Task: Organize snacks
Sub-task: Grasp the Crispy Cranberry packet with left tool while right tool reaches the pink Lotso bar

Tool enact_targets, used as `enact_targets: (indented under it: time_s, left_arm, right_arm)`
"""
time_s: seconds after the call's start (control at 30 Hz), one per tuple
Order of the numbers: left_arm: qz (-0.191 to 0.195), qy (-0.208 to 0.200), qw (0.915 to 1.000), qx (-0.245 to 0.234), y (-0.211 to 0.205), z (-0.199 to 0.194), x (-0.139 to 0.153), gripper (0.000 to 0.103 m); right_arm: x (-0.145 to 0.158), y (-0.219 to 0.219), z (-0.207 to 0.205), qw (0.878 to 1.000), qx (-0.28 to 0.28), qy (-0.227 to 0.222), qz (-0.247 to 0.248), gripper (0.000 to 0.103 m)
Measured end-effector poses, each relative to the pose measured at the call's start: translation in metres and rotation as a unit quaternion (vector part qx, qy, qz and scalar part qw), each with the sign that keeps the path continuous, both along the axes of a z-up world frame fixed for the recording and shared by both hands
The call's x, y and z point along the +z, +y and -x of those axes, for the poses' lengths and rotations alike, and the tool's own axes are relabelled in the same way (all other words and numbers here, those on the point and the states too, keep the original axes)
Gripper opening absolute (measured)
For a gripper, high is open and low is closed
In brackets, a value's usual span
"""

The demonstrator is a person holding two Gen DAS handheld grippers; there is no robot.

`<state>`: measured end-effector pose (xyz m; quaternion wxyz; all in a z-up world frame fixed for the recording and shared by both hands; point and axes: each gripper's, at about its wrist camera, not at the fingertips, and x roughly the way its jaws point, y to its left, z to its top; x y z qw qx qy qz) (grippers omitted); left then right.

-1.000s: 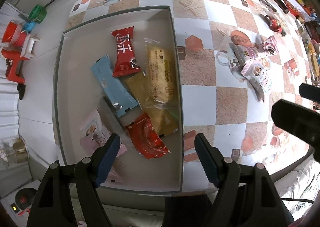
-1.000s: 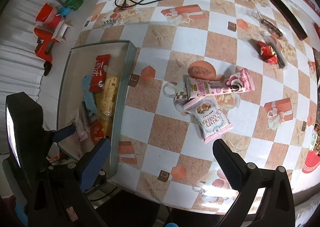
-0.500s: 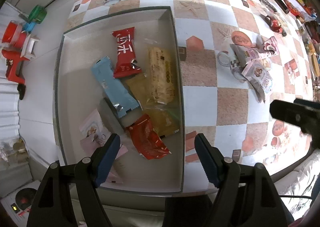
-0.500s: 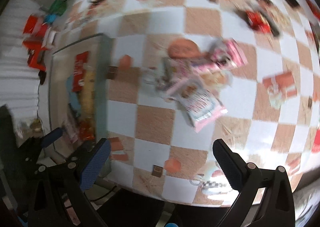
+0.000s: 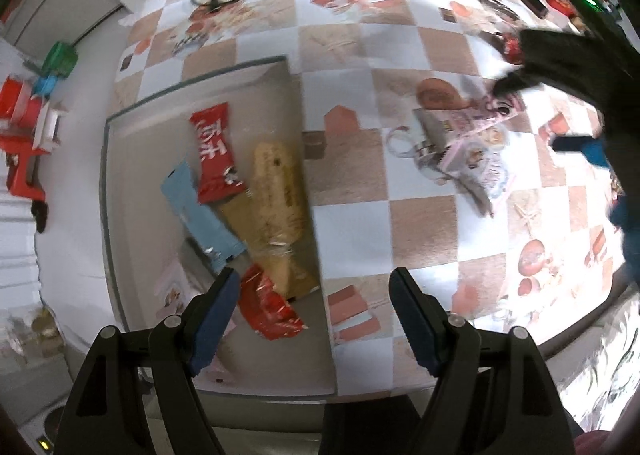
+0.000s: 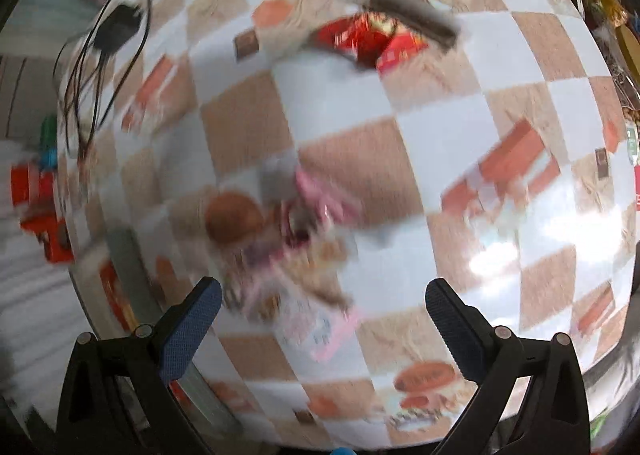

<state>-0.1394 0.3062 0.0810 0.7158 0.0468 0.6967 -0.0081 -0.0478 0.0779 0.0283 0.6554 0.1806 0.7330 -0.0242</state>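
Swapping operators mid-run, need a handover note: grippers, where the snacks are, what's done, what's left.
Left gripper: open, empty, over the near end of the grey box.
Right gripper: open, empty, above the pink snack packets on the checkered tablecloth; that view is motion-blurred.
Done: box holds a red bar wrapper, a blue packet, a clear-wrapped biscuit pack, a tan packet, a red crinkled packet and pale pink packets, partly hidden.
Left: the pink packets, plus a red wrapped snack farther back beside a dark bar. Nothing gripped yet.
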Motion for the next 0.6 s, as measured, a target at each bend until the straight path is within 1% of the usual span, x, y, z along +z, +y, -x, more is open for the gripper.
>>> enact_targets:
  time_s: [0.13,0.2,0.37,0.47,0.6]
  left_arm:
    - [0.005,0.007,0.9999,-0.010,-0.015,-0.007,0.001,0.080]
    - [0.008,0.011,0.9998,-0.013,-0.021,-0.009,0.000,0.080]
    - [0.016,0.022,0.9993,-0.027,-0.039,-0.014,-0.007,0.080]
    - [0.022,0.030,0.9988,-0.033,-0.050,-0.017,-0.011,0.080]
    - [0.031,0.039,0.9980,-0.040,-0.065,-0.024,-0.018,0.080]
  right_arm:
    - [-0.013,0.007,-0.018,1.000,-0.003,0.002,0.013,0.103]
    - [-0.021,0.013,-0.020,1.000,0.002,0.005,0.016,0.103]
    - [-0.036,0.021,-0.016,0.998,0.042,0.013,0.047,0.103]
    - [-0.042,0.010,-0.009,0.997,0.054,0.016,0.061,0.103]
    - [-0.043,-0.019,0.006,0.995,0.059,0.015,0.078,0.103]
